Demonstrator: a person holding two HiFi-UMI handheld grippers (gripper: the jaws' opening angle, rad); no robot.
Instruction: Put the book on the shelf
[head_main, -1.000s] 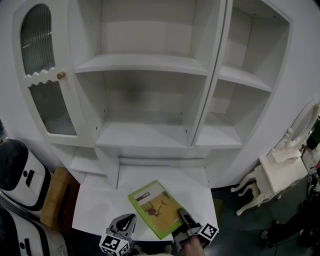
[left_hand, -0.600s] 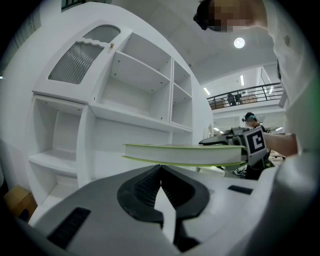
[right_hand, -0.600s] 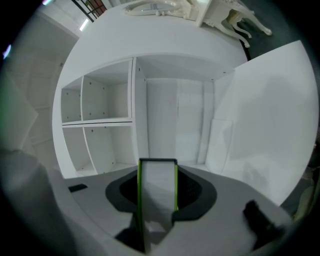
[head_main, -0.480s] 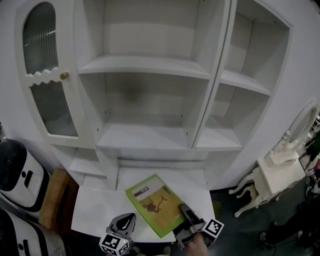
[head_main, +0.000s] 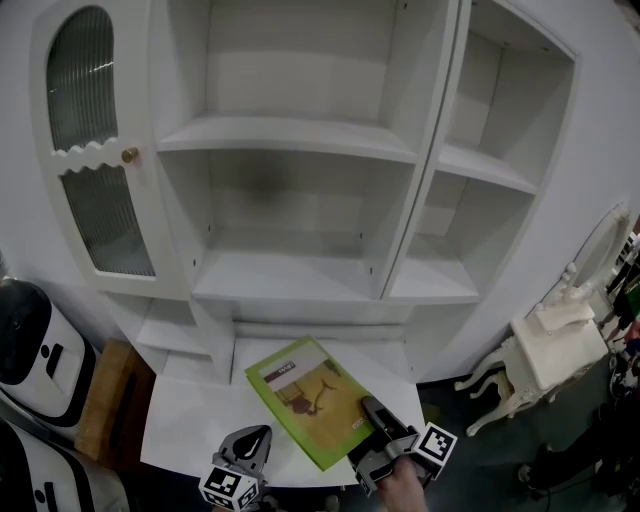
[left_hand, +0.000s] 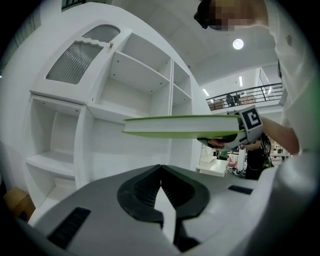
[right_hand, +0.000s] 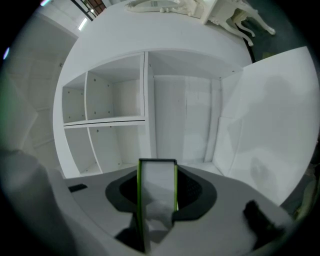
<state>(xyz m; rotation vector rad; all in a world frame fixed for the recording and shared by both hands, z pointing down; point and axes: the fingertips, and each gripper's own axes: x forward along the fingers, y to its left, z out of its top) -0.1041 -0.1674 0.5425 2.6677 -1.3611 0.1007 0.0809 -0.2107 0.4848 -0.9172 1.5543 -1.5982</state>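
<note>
- the right hand-held gripper (head_main: 372, 415) is clamped on the green book (head_main: 310, 400), its jaws pressing the covers from both sides at the near right corner. the right gripper view shows the book's page edge (right_hand: 156, 185) filling the gap between them.
- the grip sits at a corner rather than mid-cover, probably because that was the part within reach at the tabletop's front edge. it also leaves the far end free to enter a shelf first.
- the book lies flat, cover up, over the white tabletop (head_main: 190, 415). in the left gripper view it shows edge-on and level (left_hand: 180, 126), well above that gripper — so it looks lifted clear, not resting.
- held by one corner, the book hangs out like a lever; a firm pinch seems needed to keep the far end from drooping.
- the left hand-held gripper (head_main: 258, 437) stays low at the tabletop's front edge, just left of the book and apart from it. its jaws are pressed together with nothing between them (left_hand: 160, 172) — it takes no part in the carry and is parked out of the way.
- the white cabinet's shelves (head_main: 290, 275) stand bare and open ahead, the glass door (head_main: 95, 150) off to the left, so no obstacle blocks the way in.
- judged from this, the book is grasped and raised but not yet on a shelf; the lowest open shelf, straight beyond the book, looks the nearest target.
</note>
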